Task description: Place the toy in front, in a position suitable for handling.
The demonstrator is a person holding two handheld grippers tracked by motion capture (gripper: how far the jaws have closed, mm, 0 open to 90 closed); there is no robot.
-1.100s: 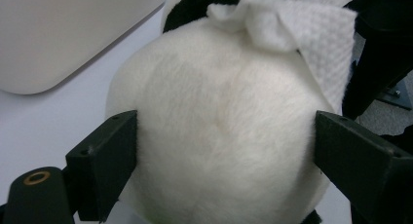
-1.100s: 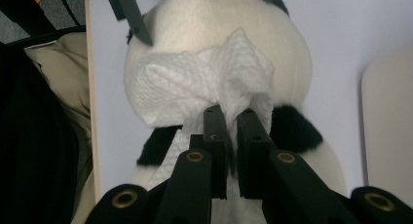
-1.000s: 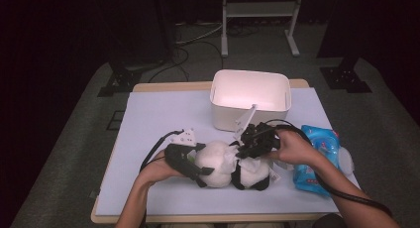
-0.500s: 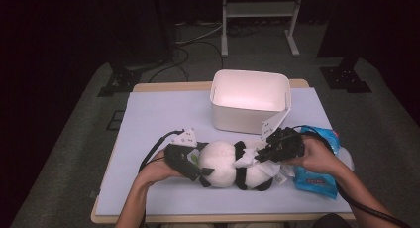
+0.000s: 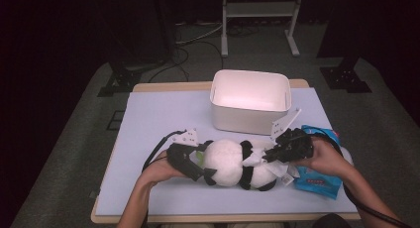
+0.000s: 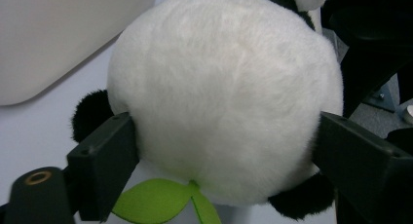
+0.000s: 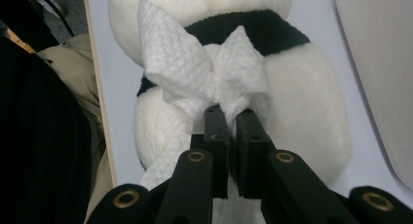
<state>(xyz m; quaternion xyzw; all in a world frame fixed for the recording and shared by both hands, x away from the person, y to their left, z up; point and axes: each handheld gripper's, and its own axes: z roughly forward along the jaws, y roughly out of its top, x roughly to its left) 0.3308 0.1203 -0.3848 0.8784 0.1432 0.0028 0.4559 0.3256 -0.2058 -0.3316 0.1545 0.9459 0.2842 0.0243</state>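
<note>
A black-and-white panda plush lies on its side on the pale blue table mat. My left gripper is shut on its round white head; the jaws have just closed a little more, and both pads press into the fur. A green felt leaf pokes out beneath the head. My right gripper is shut on a crumpled white wipe that rests against the panda's body by its black band. In the right gripper view its jaws stand together, with the wipe pinched at my right gripper's tips.
A white rectangular bin stands just behind the panda, and its wall shows in the left gripper view. A blue pack of wipes lies under the right hand near the table's right edge. The front edge of the table is close.
The right gripper has moved to the right with the wipe in it. The panda now lies stretched out on its side. The left hand has stayed put.
</note>
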